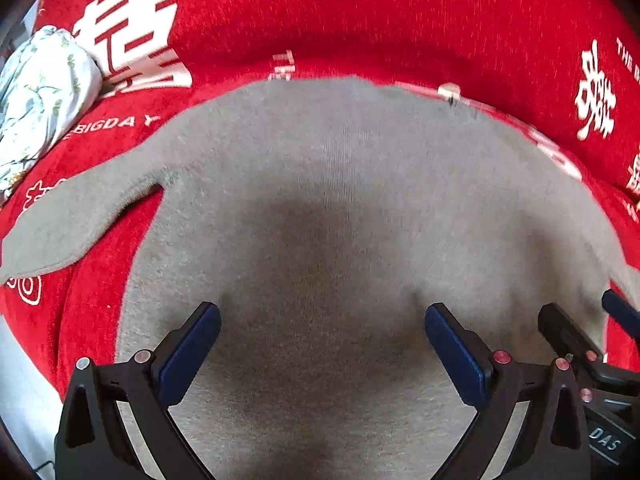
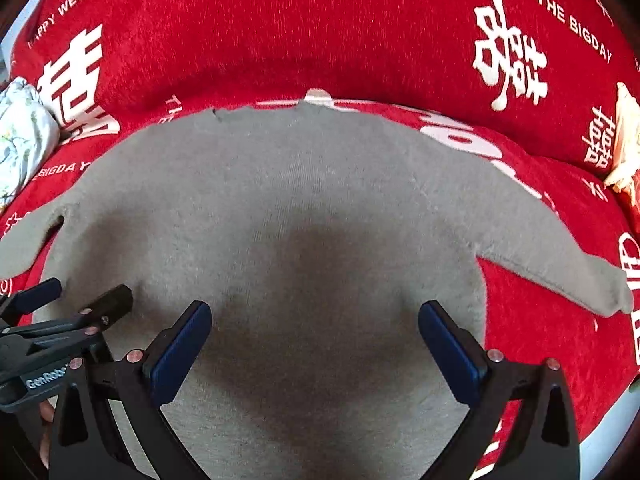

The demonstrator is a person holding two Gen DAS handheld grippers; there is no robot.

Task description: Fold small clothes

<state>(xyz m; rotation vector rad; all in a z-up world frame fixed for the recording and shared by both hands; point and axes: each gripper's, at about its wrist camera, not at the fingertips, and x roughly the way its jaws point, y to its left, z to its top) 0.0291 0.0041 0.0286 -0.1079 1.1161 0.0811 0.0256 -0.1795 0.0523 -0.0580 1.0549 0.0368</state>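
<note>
A small grey long-sleeved top (image 1: 328, 208) lies spread flat on a red cover, body toward me, one sleeve out to the left (image 1: 68, 224). In the right wrist view the same top (image 2: 304, 208) shows its other sleeve out to the right (image 2: 568, 276). My left gripper (image 1: 322, 344) is open and empty just above the lower part of the top. My right gripper (image 2: 314, 344) is open and empty beside it, over the same part. Each gripper shows at the edge of the other's view, the right gripper (image 1: 592, 332) and the left gripper (image 2: 76, 300).
The red cover (image 1: 360, 12) has white Chinese characters and English words and rises into a backrest behind the top. A pale floral cloth bundle (image 1: 36, 96) sits at the left. A cream-coloured item (image 2: 626, 148) sits at the right edge.
</note>
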